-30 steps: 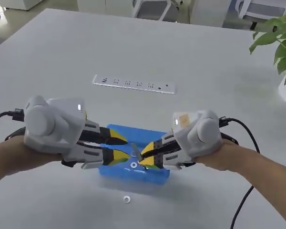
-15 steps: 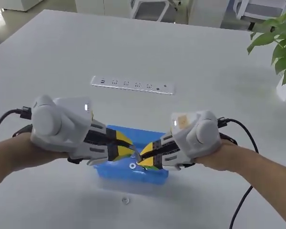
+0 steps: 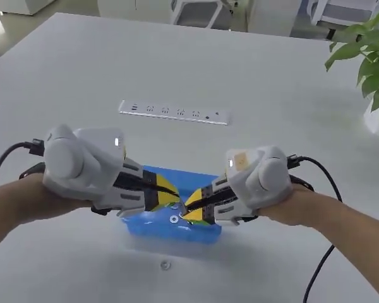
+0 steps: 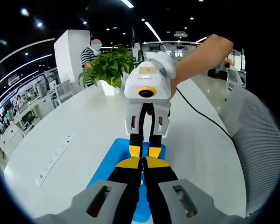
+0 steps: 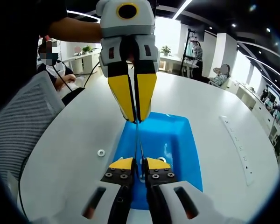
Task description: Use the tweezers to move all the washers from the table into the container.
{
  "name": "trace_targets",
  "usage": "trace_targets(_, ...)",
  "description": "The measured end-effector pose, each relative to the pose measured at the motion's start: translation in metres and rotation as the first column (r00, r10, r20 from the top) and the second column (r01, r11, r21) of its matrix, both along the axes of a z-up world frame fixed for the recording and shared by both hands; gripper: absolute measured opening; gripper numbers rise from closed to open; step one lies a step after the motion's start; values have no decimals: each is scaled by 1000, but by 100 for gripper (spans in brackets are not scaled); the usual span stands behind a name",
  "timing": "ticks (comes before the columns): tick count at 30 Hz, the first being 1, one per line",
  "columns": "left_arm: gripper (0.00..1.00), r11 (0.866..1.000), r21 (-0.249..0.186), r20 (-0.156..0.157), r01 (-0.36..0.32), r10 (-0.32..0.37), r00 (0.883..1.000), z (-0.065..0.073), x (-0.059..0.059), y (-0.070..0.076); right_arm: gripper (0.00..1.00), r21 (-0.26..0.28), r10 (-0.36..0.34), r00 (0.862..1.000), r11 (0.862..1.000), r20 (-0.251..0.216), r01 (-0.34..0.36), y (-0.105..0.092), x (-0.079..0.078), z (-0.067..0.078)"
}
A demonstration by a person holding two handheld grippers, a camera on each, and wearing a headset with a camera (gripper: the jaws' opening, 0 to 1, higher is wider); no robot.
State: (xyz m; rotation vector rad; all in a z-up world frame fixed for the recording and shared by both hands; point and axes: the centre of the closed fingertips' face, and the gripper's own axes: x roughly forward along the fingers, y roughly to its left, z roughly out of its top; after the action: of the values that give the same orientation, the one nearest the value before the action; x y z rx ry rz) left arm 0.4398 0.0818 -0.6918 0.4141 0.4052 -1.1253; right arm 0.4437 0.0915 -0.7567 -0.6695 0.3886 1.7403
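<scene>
Low in the centre of the head view, one washer (image 3: 166, 265) lies on the tabletop (image 3: 271, 82), just outside the blue container (image 3: 202, 232). A second washer (image 3: 174, 219) sits inside it. Over the container the left claw (image 3: 175, 194), coming from the left, and the right claw (image 3: 188, 211), from the right, meet tip to tip. Each is pressed together on the thin tweezers (image 5: 137, 135) running between them. Higher up lies a power strip (image 3: 174, 112), and a plant (image 3: 369, 57) stands at the upper right.

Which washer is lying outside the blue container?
The washer lying on the bare table, on the near side of the blue container; the other washer is already inside it.
</scene>
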Motion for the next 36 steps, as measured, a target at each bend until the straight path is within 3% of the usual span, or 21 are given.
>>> trace_targets(18, 5, 1000, 22, 5, -3, 3, 1000, 1, 1, -2, 14, -24, -3, 1000, 1000, 27, 4, -3, 1, 0)
trace_targets(36, 4, 999, 28, 9, -19, 18, 1000, 15, 1, -1, 28, -19, -99, 994, 995, 45, 100, -20, 9, 14)
